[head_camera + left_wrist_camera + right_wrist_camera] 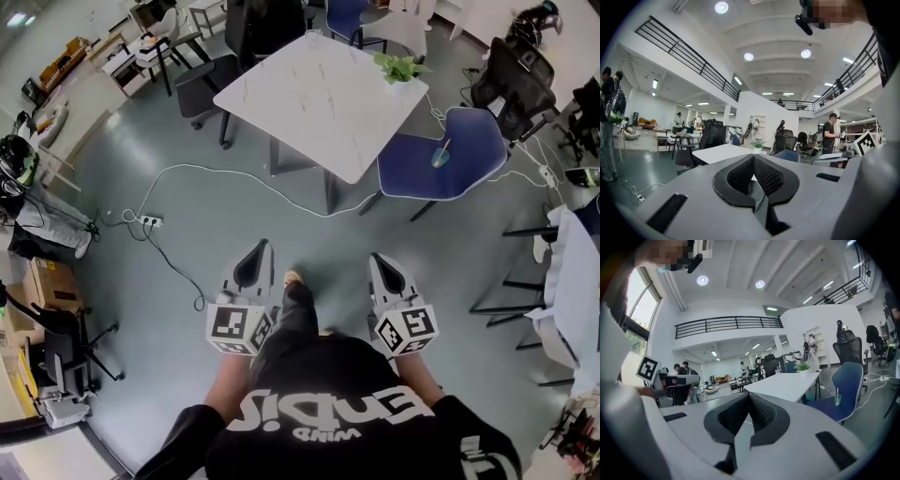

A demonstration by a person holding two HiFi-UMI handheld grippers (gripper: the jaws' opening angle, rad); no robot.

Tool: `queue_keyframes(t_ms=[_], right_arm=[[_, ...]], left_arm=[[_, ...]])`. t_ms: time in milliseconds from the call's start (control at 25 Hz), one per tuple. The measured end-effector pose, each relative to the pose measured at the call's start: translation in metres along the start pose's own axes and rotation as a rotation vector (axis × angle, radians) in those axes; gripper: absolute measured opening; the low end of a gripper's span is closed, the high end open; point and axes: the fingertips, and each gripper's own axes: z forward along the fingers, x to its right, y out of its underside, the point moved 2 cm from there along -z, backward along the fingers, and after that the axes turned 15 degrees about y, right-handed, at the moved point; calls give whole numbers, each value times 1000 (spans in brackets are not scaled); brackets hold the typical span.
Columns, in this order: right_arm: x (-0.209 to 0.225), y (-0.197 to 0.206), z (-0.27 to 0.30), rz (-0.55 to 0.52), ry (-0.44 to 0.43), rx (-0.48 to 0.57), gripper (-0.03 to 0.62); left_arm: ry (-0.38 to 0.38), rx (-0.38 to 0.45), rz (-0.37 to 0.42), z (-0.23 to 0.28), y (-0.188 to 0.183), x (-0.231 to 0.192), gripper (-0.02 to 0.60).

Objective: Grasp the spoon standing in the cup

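1. While both tools are held low at the waist, no reach is under way. The left tool (262,247) and the right tool (379,260) are each closed, pad against pad, with nothing between the jaws.
2. The cup (440,157) is found on the seat of a blue chair (412,176), just beside the white desk (309,103) and not on it. The spoon (445,146) stands in the cup with its handle up.
3. The cup lies well ahead of the tools and off to the right, nearer the right tool. In the right gripper view the cup (837,400) is seen small, far beyond the jaws and to their right.
4. A grasp cannot be made with closed jaws. If the right tool is not opened before it arrives, the spoon would probably be knocked rather than taken.
5. The cup looks light, so a sideways push on the handle could tip it or slide it off the seat.
6. A cable (187,173) is laid across the floor ahead, where a foot could be caught during the walk.
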Motion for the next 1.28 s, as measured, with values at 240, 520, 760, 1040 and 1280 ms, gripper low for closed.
queue_keyframes(t_ms=[240, 520, 760, 1040, 1280], right_arm=[[-5, -19, 72, -5, -4, 1, 12], [-14, -48, 155, -14, 33, 15, 12], [-19, -59, 216, -20, 82, 13, 12], [-26, -72, 261, -26, 131, 25, 12], [-29, -73, 287, -18, 153, 10, 12]], left_arm=[[11, -12, 6, 44, -12, -54, 14], [49, -21, 24, 96, -36, -126, 14], [97, -24, 31, 133, -45, -181, 14], [154, -15, 49, 166, -53, -224, 14], [181, -5, 39, 183, -55, -245, 14]])
